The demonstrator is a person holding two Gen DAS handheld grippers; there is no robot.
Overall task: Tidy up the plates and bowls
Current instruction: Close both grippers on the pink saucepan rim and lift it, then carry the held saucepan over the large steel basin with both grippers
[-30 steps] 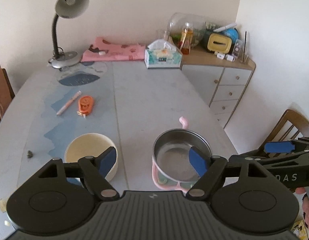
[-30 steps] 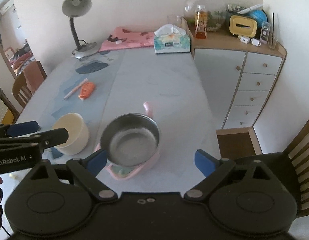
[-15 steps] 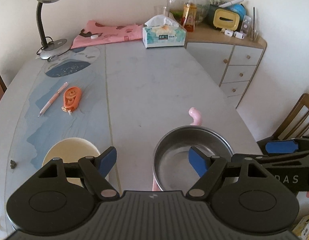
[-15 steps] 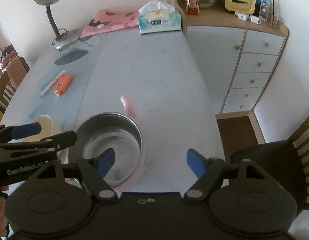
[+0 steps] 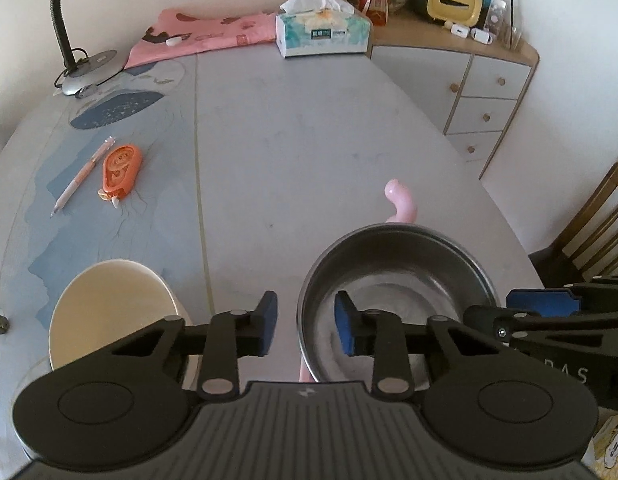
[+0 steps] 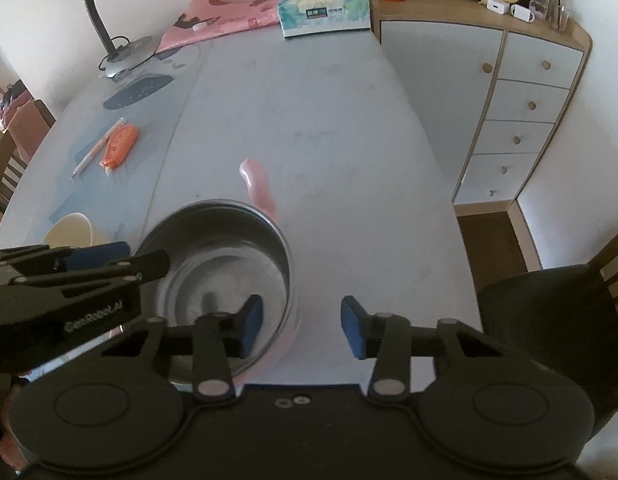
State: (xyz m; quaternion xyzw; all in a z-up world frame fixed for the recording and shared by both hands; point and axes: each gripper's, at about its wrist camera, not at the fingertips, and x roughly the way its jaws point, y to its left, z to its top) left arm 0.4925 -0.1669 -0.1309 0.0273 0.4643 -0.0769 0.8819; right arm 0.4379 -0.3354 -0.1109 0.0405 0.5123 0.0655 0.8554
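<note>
Nothing is sorted yet, by the look of it. The round stainless-steel bowl (image 5: 393, 300), seated in a pink plastic holder with a curled pink handle (image 5: 401, 202), stands near the front edge of the pale grey bench (image 5: 309, 128), toward its right side. The cream-coloured round bowl (image 5: 109, 312) stands apart from it near the front-left edge, with bare bench between the two. No plate can be seen in either view.

Both tongs are at the steel bowl. The left tongs (image 5: 303, 328) have just been closing and now stand narrow, one blue pad (image 5: 345, 326) inside the bowl and the other outside its left rim; the rim lies between them, but a gap shows, so the wall is not yet pinched. The right tongs (image 6: 299, 326) have likewise just been closing to a middling gap astride the right rim, one pad (image 6: 251, 320) inside and one outside, again without clear contact.

My reading is that a two-sided lift of the steel bowl is being set up. Gripping, lifting and placing it, probably stacked with the cream bowl, all remain.
</note>
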